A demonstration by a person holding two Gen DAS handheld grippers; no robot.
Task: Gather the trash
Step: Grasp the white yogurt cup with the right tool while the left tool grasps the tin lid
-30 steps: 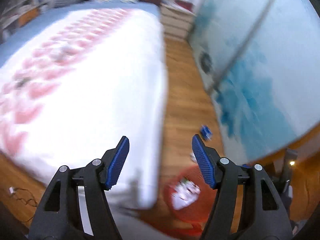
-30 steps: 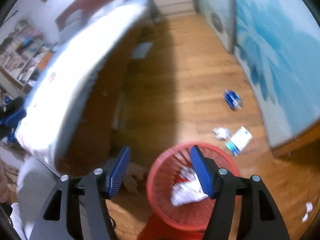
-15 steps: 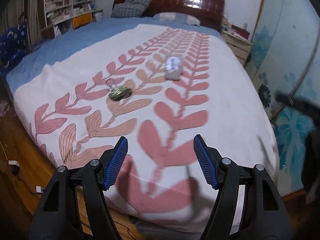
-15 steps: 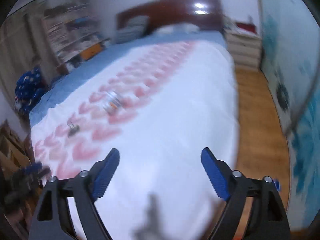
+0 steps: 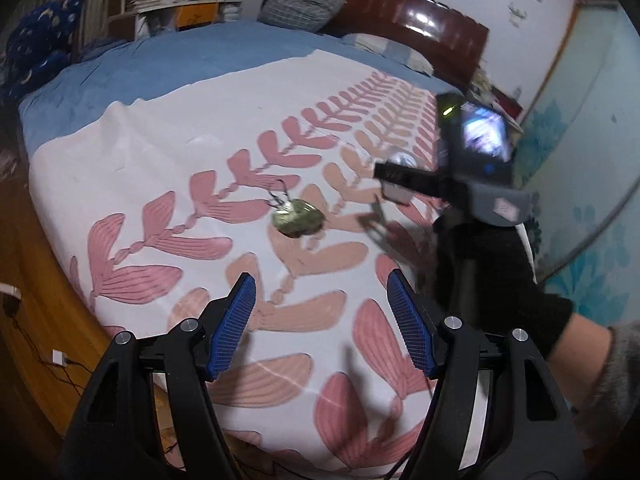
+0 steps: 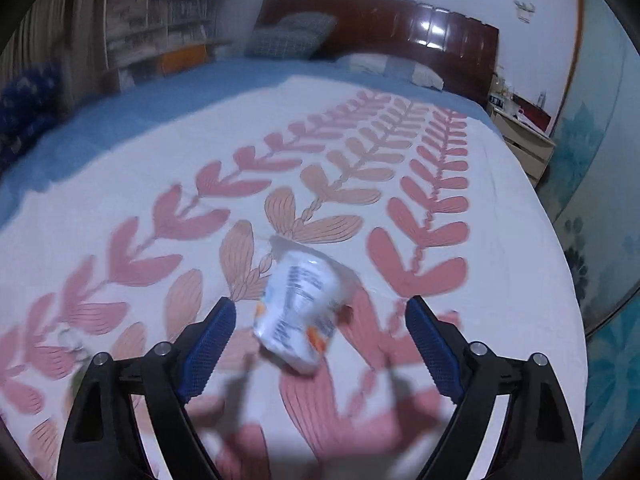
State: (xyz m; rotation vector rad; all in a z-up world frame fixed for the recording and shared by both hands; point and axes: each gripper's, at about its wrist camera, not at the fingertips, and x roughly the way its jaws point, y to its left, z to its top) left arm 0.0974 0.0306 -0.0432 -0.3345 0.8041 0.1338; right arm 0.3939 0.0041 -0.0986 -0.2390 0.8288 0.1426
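Fingers (image 6: 430,344) of the right gripper (image 6: 320,344) stand wide apart over the bed (image 6: 500,240), holding nothing, with a crumpled white wrapper (image 6: 302,308) lying on the leaf-patterned bedspread just ahead and between them, apart from both pads. Half a second ago that wrapper sat far up the bed in this view; now it fills the gap between the blue pads, so the gripper has come much closer. Left gripper (image 5: 320,320) fingers are likewise spread and empty, hovering above the foot end of the bedspread, as before. Ahead of it lies a flattened greenish-gold piece of trash (image 5: 297,222) with a dark wire loop at its top, nearer than in the earlier frame. In the left view the right gripper's body and the gloved right hand (image 5: 492,268) have entered at the right, blurred, where only a dark streak showed earlier.
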